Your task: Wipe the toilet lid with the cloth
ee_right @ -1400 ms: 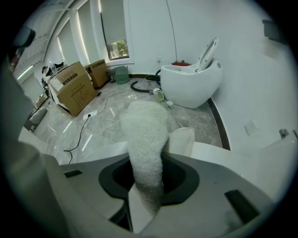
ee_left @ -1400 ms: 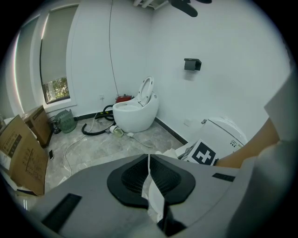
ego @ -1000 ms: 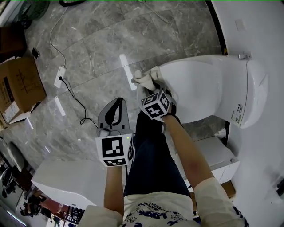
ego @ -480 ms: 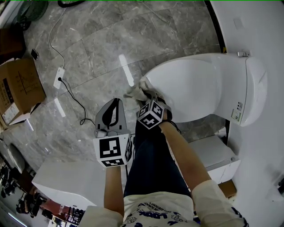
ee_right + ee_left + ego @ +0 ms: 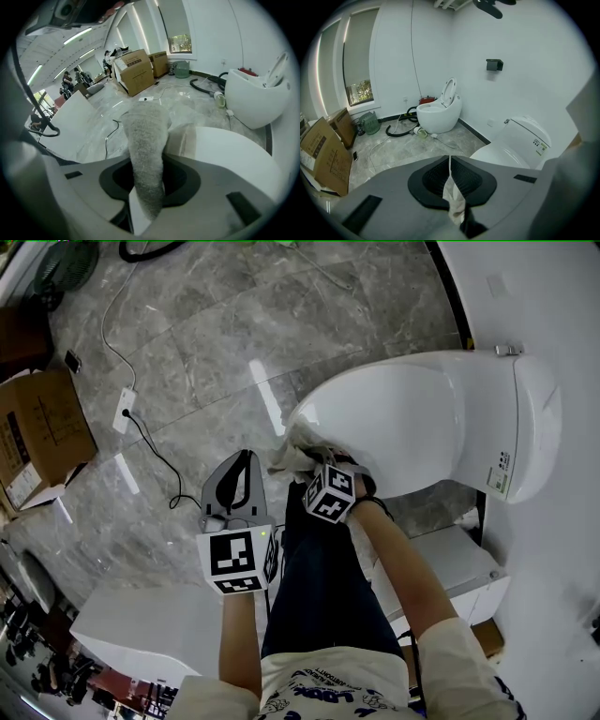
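Item: cloth [image 5: 298, 448], pale terry, bunched. Location: pressed against the front rim of the closed white toilet lid [image 5: 412, 423], at its end farthest from the cistern.

Item: right gripper [image 5: 312, 465]. Condition: jaws clamped on the cloth. In the right gripper view the cloth [image 5: 145, 140] stands up between them, with the lid [image 5: 225, 150] just beyond.

Item: left gripper [image 5: 246, 460]. Condition: jaws pressed together, nothing held. It is kept over the grey marble floor [image 5: 216, 343] beside the person's dark trouser leg [image 5: 323, 587], apart from the toilet.

Surroundings: cardboard box [image 5: 37, 437] and a power strip [image 5: 125, 409] at the left. A second toilet [image 5: 438, 112] with its seat raised stands by the far wall.
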A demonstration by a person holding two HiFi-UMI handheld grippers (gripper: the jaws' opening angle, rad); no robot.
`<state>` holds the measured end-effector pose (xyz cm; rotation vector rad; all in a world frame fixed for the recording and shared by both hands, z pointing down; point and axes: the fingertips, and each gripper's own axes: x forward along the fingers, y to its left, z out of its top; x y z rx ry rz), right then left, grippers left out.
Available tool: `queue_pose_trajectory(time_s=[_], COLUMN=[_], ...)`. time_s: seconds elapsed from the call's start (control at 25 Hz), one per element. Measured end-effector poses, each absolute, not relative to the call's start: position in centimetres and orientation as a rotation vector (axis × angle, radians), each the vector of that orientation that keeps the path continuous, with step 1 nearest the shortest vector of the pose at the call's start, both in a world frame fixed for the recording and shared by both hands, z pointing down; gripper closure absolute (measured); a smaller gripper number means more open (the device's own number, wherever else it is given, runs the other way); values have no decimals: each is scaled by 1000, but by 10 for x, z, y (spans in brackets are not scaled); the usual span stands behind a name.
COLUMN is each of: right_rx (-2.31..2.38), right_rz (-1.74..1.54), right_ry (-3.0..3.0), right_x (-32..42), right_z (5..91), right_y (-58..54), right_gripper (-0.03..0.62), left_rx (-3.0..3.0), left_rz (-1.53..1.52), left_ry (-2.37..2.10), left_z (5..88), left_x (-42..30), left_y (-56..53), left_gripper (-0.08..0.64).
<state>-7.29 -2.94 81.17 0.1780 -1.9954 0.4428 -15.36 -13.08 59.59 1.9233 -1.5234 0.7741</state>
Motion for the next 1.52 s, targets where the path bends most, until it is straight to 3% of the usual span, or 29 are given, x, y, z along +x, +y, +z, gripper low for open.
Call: queue_pose_trajectory(time_s=[0.64, 1.52], right_rx=[251, 792], right_rz=[479, 691], right_ry=[-1991, -1879], right_x=[10, 183], right_z=[802, 793], right_y=[-44, -104], right_gripper=[479, 478], left_rx=[2000, 2086], left_rz=[788, 817], left_ry=[-1465, -1372], left_z=[589, 588], left_x=[-123, -77], left_y=[-133, -126], left_gripper=[545, 545])
